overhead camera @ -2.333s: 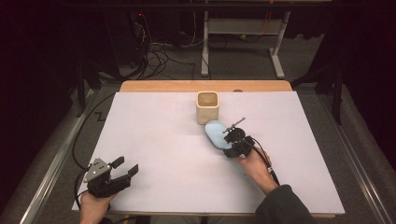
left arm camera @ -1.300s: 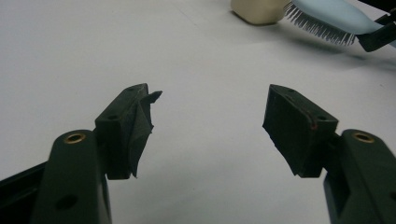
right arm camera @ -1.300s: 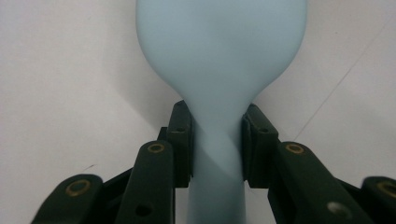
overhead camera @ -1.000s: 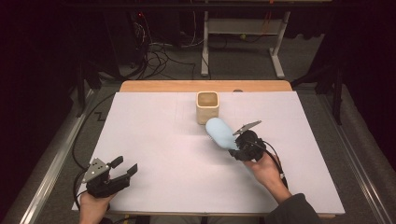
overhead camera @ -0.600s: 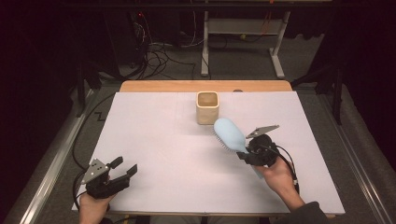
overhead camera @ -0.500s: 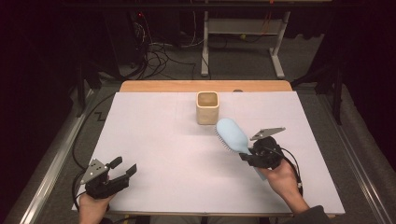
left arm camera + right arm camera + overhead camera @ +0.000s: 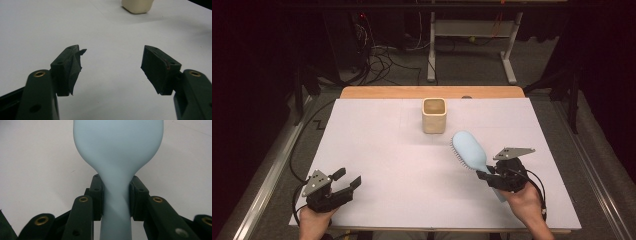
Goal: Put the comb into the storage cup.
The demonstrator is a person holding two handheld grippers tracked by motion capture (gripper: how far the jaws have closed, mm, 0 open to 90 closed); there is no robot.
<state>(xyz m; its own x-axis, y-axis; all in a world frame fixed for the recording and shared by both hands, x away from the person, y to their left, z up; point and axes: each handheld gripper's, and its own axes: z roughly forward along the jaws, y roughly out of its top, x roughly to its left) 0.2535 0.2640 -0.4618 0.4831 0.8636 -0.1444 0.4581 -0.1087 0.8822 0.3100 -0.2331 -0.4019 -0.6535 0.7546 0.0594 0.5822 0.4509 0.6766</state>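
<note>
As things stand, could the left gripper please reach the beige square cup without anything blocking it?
Probably yes: the left gripper is open and holds nothing, and bare white table lies between it and the beige square cup. The light blue hairbrush sits off to the side.

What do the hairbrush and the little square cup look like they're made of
The hairbrush, held by the right gripper, looks like moulded plastic with a matte, pale blue finish: its back is smooth and seamless, with only soft shading. The cup could be matte ceramic or plastic: cream, thick rounded walls, no gloss. The pictures can't settle which.
</note>
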